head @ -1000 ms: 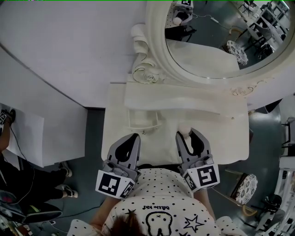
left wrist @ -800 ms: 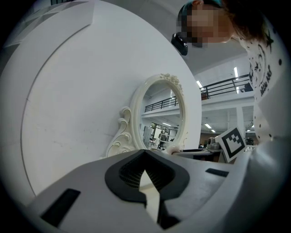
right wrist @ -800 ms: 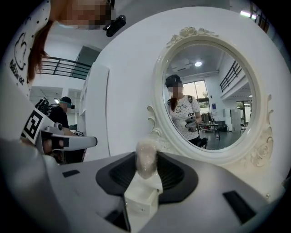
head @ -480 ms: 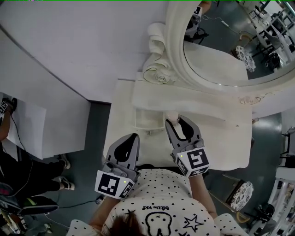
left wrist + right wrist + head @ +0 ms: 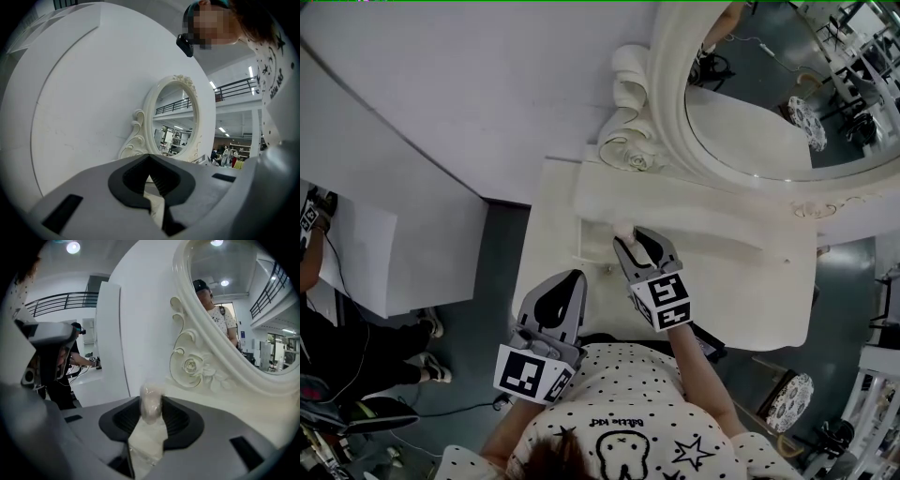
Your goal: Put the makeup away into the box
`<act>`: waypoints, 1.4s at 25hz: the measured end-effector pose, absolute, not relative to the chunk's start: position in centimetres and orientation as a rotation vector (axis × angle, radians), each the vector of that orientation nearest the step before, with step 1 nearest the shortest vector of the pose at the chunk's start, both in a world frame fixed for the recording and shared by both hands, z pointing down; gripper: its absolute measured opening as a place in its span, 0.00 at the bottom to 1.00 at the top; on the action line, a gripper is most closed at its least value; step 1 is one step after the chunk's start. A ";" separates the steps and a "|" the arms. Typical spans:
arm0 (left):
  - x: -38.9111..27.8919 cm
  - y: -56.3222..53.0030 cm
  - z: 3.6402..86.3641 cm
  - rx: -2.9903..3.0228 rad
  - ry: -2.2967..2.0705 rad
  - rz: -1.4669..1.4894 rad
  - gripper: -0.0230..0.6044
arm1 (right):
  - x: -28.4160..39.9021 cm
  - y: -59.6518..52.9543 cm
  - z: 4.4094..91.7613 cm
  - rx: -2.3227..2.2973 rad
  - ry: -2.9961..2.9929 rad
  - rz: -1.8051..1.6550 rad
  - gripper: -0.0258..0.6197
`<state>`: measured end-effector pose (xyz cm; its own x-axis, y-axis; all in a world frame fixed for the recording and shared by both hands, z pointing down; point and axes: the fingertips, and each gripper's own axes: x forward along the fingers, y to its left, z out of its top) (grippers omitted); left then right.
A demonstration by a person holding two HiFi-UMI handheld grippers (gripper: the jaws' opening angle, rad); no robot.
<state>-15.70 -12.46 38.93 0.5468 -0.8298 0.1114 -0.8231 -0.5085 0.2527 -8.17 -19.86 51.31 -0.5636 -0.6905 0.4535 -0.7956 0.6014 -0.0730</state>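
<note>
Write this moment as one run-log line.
right gripper: shut on pale makeup item, over dressing table | left gripper: shut, empty | item not yet stowed

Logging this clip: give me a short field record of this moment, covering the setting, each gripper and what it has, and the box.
setting: white dressing table with an oval mirror
right gripper: jaws closed on a pale rounded makeup item, held at the box's edge
box: small, white, open-topped, on the table below the mirror's carved frame
left gripper: jaws together, nothing between them, at the table's near edge by the person's body
task status: item not yet released into the box
</note>
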 end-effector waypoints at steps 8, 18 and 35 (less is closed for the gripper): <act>-15.7 -12.5 39.0 2.511 -1.371 -0.023 0.03 | -9.8 -19.5 55.5 1.093 -2.375 0.394 0.26; -15.7 -12.5 39.1 2.510 -1.360 -0.025 0.03 | -10.5 -19.5 57.9 1.040 -2.323 0.382 0.26; -15.5 -12.6 39.2 2.509 -1.358 -0.025 0.03 | -11.0 -19.2 58.1 0.990 -2.318 0.346 0.32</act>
